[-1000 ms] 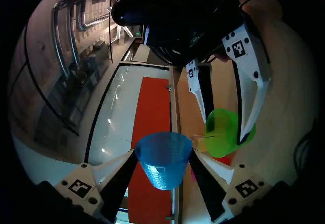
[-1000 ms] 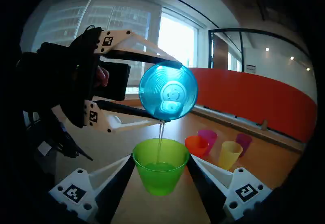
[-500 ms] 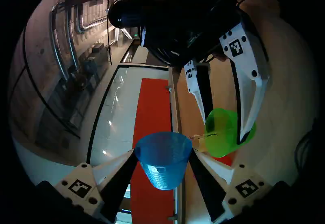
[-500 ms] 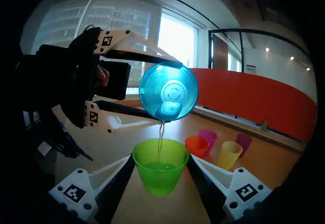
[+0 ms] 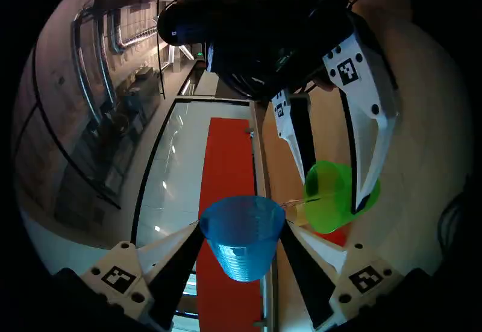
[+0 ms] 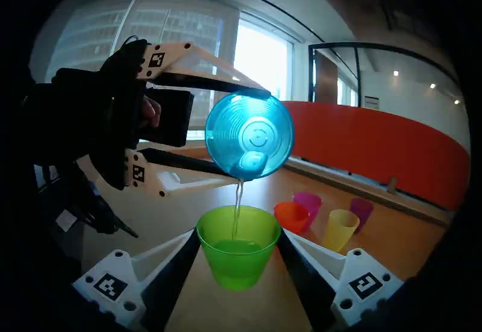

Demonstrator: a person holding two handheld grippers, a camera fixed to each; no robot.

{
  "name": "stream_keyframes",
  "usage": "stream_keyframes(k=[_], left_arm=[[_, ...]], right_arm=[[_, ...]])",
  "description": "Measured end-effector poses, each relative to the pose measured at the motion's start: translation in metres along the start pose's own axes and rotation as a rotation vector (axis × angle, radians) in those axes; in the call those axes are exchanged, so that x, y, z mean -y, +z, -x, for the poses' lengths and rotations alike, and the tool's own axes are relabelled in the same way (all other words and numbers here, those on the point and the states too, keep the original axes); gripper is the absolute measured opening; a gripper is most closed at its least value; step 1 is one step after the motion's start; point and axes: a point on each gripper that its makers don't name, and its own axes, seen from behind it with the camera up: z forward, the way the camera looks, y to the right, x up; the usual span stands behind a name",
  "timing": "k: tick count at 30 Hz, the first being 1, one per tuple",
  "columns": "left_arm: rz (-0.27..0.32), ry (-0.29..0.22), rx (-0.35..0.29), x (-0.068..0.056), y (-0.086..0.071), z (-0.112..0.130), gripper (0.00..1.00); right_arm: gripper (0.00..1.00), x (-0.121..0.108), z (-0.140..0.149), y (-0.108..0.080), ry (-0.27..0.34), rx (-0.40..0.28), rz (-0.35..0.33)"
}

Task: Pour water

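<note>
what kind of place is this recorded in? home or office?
Probably an office or lab building rather than a home: tall windows, a long red partition along a wooden surface, and exposed pipes in the left gripper view.

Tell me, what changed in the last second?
The blue cup tipped slightly further, and less water shows pooled inside it. Unchanged: the thin stream falls into the green cup, the left tongs grip blue, the right tongs grip green.
</note>
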Motion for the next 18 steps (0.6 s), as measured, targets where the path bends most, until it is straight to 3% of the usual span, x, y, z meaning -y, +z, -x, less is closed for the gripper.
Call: stream_keyframes(k=[18], left_arm=[[-0.002,0.041,-0.003,0.0003,0.0005,0.0007,0.87]], right_arm=[[0.93,0.0001,-0.0016,0.0004,-0.001,-0.005,-0.001]])
